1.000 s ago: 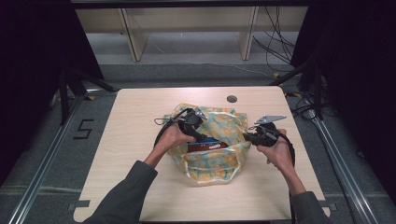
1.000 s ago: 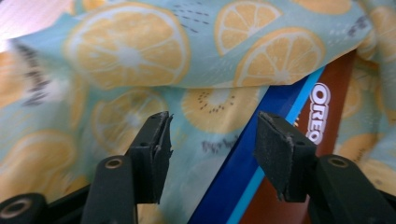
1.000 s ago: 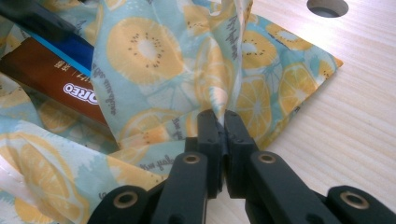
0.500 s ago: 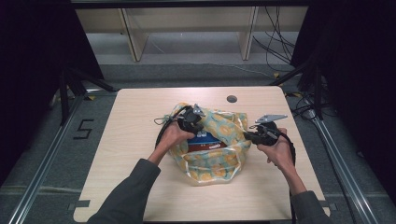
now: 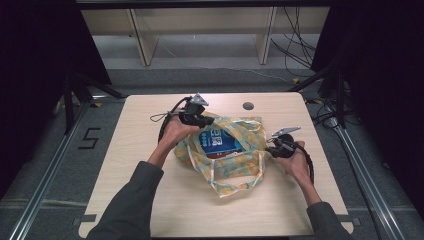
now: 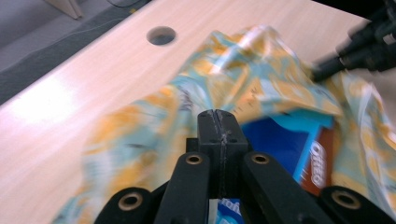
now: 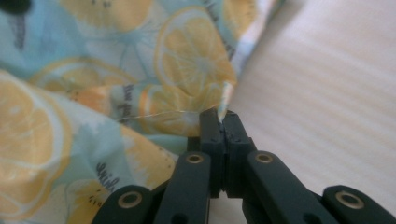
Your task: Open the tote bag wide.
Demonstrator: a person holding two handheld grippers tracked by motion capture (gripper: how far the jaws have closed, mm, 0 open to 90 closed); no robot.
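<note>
Pulled wider since a moment ago, left gripper (image 5: 206,120) lifted, jaws pressed tight together. Holding open the lemon bag (image 5: 235,167) mid-table, right gripper (image 5: 273,148) pinching its edge. Next: keep spreading gently around the blue packet (image 5: 220,142).

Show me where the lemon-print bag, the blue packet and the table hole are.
lemon-print bag (image 5: 235,167), high view, near fabric side.
blue packet (image 5: 218,142), high view, its printed face.
table hole (image 6: 161,35), left gripper view, its middle.
</note>
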